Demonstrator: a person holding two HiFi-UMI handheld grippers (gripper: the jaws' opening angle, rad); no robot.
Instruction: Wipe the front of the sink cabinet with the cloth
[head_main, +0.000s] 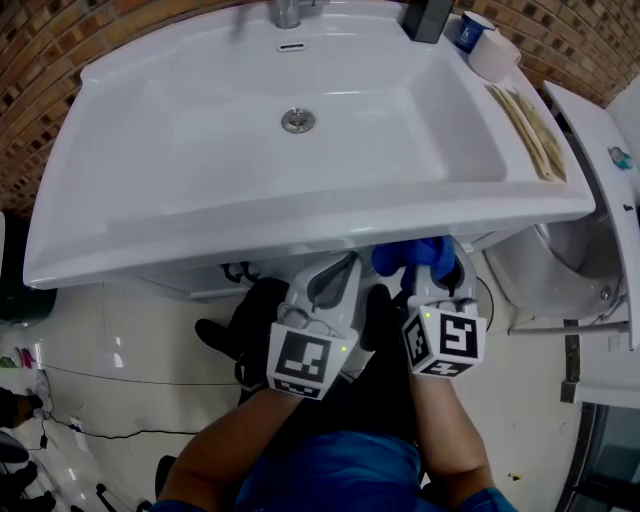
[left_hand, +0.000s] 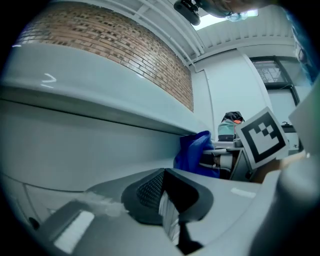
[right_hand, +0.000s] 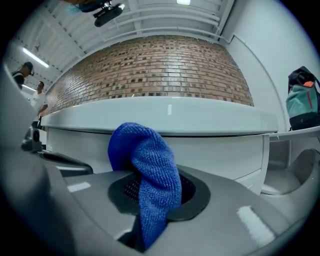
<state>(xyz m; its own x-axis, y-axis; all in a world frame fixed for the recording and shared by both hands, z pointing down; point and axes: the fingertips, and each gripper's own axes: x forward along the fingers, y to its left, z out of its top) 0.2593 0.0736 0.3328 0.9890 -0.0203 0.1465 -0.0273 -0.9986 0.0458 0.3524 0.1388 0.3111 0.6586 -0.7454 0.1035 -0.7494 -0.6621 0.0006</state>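
- The cloth (right_hand: 147, 170) is a limp, light microfibre that folds over itself. It looks best pinched at a bunched fold.
- The right gripper (right_hand: 150, 197) is clamped on the cloth, which rises at its 12 o'clock near the sink cabinet front (right_hand: 220, 152). Contact is unclear.
- The left gripper (left_hand: 167, 202) is at the right one's 9 o'clock, jaws together and empty.
- Count: one cloth, two grippers, one sink (head_main: 300, 215).
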